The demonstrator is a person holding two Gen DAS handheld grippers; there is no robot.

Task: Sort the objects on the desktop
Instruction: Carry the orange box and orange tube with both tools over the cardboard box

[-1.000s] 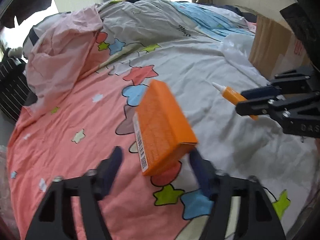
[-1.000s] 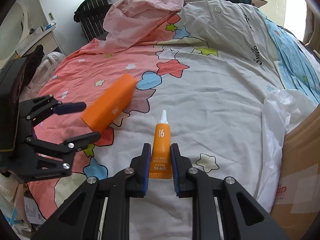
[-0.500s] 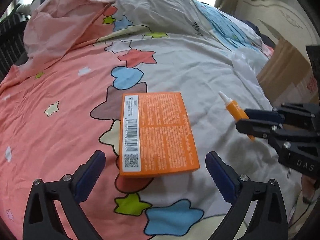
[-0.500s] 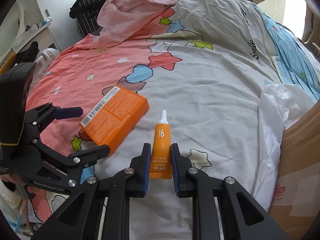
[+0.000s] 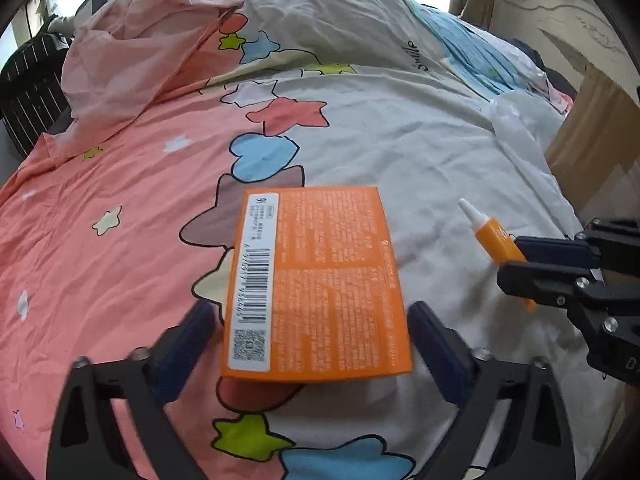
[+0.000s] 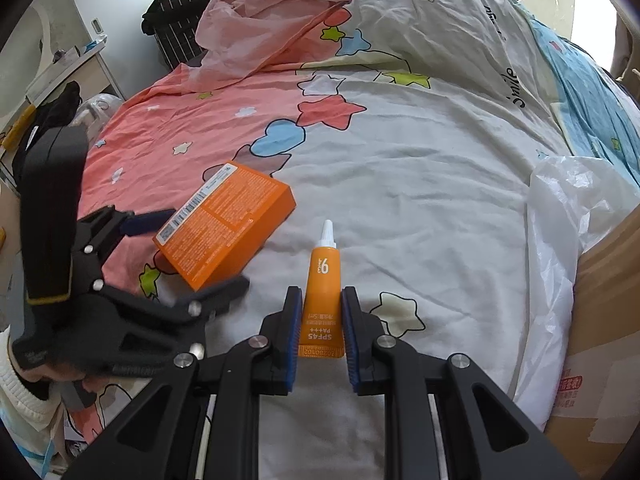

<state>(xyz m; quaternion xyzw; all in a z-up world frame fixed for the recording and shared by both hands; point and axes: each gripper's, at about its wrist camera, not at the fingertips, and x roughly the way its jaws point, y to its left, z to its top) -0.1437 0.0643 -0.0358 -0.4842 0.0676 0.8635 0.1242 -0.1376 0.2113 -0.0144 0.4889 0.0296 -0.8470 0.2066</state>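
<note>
My left gripper (image 5: 308, 344) sits low and level over the bed (image 5: 400, 152), jaws spread wide around the near end of the flat-lying orange box (image 5: 320, 280). My right gripper (image 6: 320, 320) is clamped on the orange tube (image 6: 323, 300), nozzle pointing forward.

The middle of the bed (image 6: 420, 184) is open. A cardboard box (image 6: 608, 304) and a plastic bag (image 6: 568, 216) block its right edge. Piled pink cloth (image 6: 276, 12) blocks the far edge.
</note>
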